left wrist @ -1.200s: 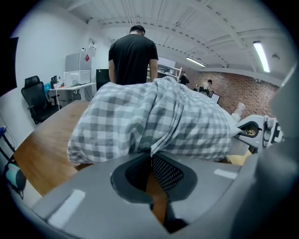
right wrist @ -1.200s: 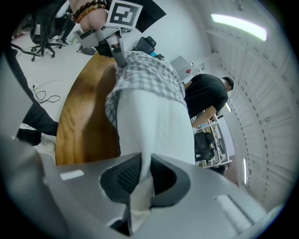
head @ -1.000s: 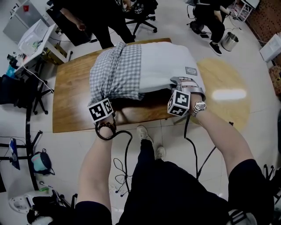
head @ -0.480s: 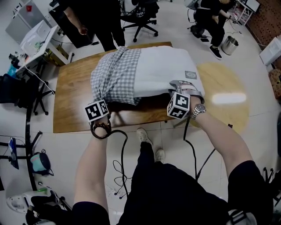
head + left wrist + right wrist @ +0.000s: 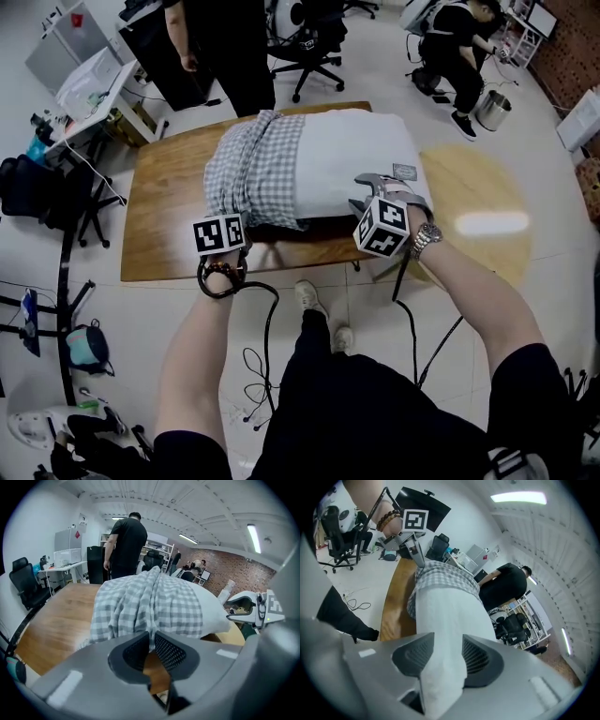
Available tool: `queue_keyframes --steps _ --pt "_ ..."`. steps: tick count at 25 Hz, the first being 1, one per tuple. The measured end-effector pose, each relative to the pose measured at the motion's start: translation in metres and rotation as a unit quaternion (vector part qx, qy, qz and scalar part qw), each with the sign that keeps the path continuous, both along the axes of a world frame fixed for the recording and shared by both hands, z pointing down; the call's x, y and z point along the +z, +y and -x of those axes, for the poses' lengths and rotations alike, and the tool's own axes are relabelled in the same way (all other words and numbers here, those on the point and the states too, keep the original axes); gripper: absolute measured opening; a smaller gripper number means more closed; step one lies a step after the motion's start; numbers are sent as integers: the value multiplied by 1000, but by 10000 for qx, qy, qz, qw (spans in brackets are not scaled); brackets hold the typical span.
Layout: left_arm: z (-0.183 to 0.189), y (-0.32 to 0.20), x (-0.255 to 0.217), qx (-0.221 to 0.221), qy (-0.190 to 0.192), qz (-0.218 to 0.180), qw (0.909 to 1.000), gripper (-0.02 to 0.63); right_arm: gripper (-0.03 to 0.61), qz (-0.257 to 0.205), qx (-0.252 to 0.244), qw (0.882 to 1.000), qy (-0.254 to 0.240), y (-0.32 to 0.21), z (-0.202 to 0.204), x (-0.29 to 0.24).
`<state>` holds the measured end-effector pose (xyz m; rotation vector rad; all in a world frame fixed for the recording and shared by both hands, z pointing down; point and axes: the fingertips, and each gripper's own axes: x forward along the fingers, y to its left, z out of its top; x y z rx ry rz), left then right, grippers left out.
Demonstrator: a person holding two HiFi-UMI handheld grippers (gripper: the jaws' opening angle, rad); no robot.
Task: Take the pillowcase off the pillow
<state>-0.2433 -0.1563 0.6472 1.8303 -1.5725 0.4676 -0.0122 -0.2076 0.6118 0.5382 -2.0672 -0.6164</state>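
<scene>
A white pillow (image 5: 352, 150) lies on the wooden table (image 5: 159, 211), its left end still inside a bunched grey gingham pillowcase (image 5: 253, 169). My left gripper (image 5: 225, 220) is at the table's near edge. Its jaws (image 5: 151, 637) are starting to open, and a pinched fold of the pillowcase (image 5: 150, 606) is still caught between the tips. My right gripper (image 5: 375, 192) is at the pillow's bare near right corner. Its jaws (image 5: 443, 641) are opening wide, and the white pillow corner (image 5: 440, 620) lies loosely between them.
A person in black (image 5: 220, 47) stands at the table's far side, beside an office chair (image 5: 309, 37). Another person (image 5: 459, 47) sits at the far right, near a metal bin (image 5: 492, 108). A cluttered desk (image 5: 89, 89) stands to the left. Cables trail across the floor (image 5: 262, 347).
My right gripper's jaws have spread apart around the pillow corner. My left gripper has shifted slightly right along the table edge, still at the pillowcase fold.
</scene>
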Motion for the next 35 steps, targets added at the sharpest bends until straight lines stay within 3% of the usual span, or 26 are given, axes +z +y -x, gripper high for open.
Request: queue_keyframes --steps 9,17,26,35 --pt "-49 34 -37 266 -124 -624 9976 44 229 7 -80 9995 -289 35 -21 -10" --pt "-20 17 -97 375 -170 -932 9948 160 263 309 -149 9986 -393 26 10 -44" --pt "6 -40 -97 829 -88 -467 9954 340 295 799 -218 9958 -402 -20 63 -52" --pt "-5 -108 -68 1539 -353 239 9872 368 324 1565 -207 9871 -246 -73 102 -37"
